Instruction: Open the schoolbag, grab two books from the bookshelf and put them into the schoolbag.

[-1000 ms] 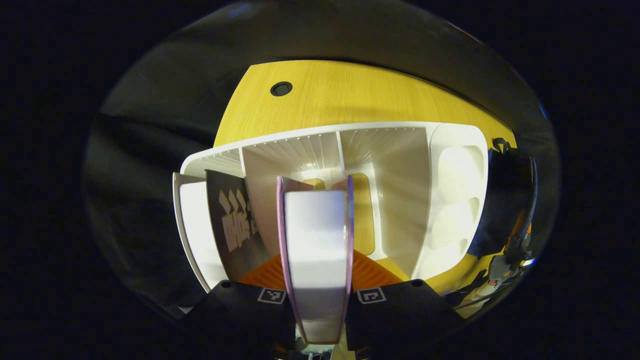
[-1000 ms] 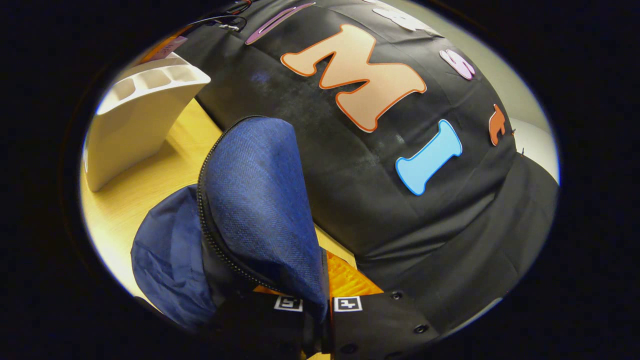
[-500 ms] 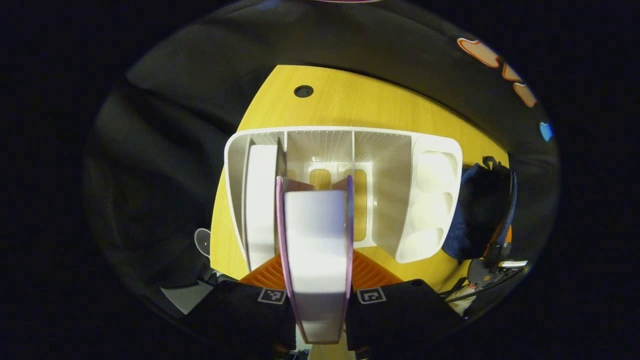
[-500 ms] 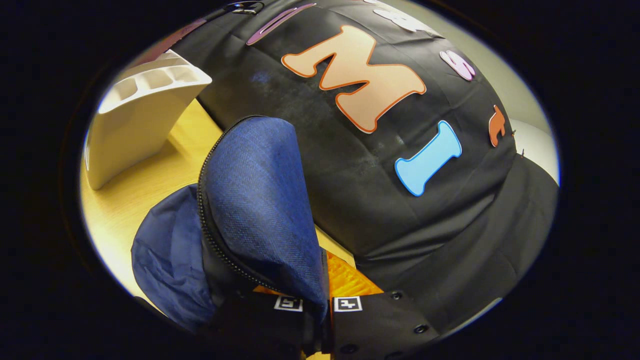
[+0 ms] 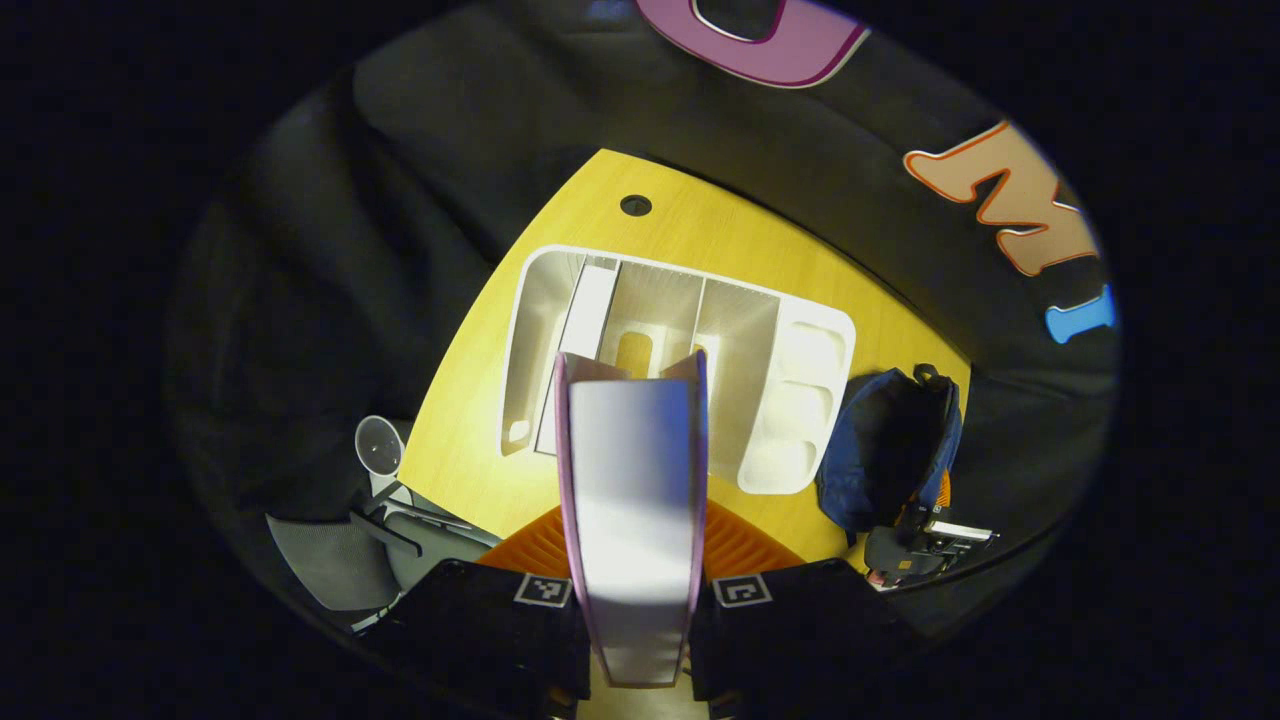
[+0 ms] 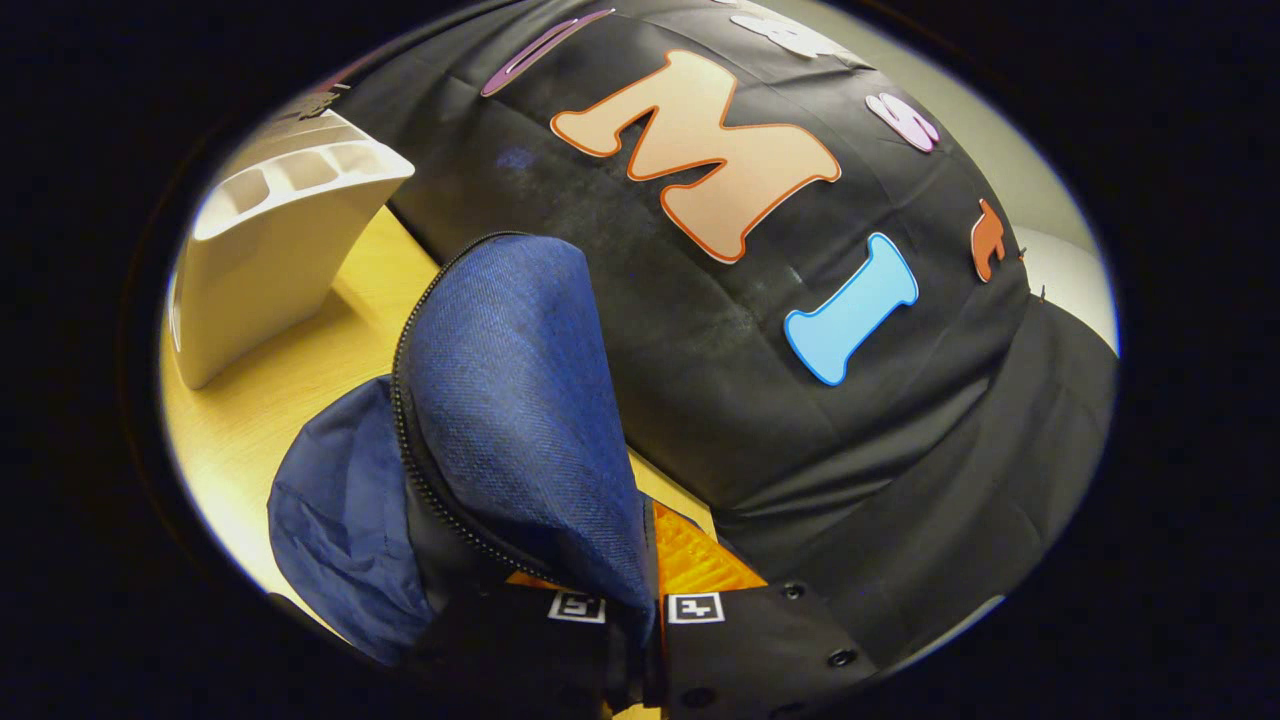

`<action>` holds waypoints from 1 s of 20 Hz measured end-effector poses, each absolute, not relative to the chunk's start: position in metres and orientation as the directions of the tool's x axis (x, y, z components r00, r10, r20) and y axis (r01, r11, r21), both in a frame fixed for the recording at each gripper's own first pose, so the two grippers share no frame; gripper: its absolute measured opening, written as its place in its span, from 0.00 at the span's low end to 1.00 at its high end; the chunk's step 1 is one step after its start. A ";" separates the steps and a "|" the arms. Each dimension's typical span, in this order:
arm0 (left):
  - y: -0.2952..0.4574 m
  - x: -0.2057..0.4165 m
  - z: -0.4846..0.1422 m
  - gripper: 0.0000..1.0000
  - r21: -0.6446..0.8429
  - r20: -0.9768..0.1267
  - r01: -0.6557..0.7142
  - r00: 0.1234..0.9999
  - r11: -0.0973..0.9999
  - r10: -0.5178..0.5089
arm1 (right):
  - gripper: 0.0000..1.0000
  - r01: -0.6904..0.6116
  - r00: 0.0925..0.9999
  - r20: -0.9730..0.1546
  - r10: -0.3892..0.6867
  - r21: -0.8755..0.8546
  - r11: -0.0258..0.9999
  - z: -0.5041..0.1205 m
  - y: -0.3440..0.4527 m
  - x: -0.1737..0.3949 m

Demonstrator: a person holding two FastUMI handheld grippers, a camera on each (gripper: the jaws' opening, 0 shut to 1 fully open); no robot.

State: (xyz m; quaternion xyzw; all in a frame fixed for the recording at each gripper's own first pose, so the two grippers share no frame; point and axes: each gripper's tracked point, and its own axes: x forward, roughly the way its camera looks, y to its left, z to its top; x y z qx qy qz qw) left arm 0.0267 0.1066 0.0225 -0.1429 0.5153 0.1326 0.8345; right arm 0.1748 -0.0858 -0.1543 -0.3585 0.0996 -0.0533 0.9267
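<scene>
Both grip: left gripper [image 5: 632, 590] clamps a book [image 5: 630, 500]; right gripper [image 6: 636, 600] pinches the schoolbag [image 6: 510, 400] flap.

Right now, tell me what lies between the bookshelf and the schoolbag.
Only a bare strip of the wooden table separates the bookshelf and the schoolbag, seen in the left gripper view.

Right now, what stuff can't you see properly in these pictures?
- Left gripper view: the book shows its page edges; its covers face sideways, so the title is hidden.
- Left gripper view: the book left in the bookshelf is too small to identify.
- Right gripper view: the schoolbag's inside is hidden behind its lifted flap.
- Right gripper view: the right gripper is covered by flap fabric at its tips.
</scene>
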 end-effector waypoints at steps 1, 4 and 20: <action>0.102 0.023 0.029 0.36 -0.106 -0.890 -0.366 0.450 0.925 0.076 | 0.06 0.028 0.975 -0.146 -0.170 -0.671 0.741 -0.154 -0.086 0.175; 0.083 0.019 0.051 0.36 -0.139 -0.857 -0.328 0.512 0.934 0.052 | 0.06 0.030 0.975 -0.146 -0.166 -0.658 0.753 -0.152 -0.088 0.174; -0.096 0.089 0.031 0.36 -0.495 -0.626 -0.011 0.698 0.869 -0.348 | 0.06 0.047 0.974 -0.163 -0.160 -0.542 0.839 -0.144 -0.103 0.172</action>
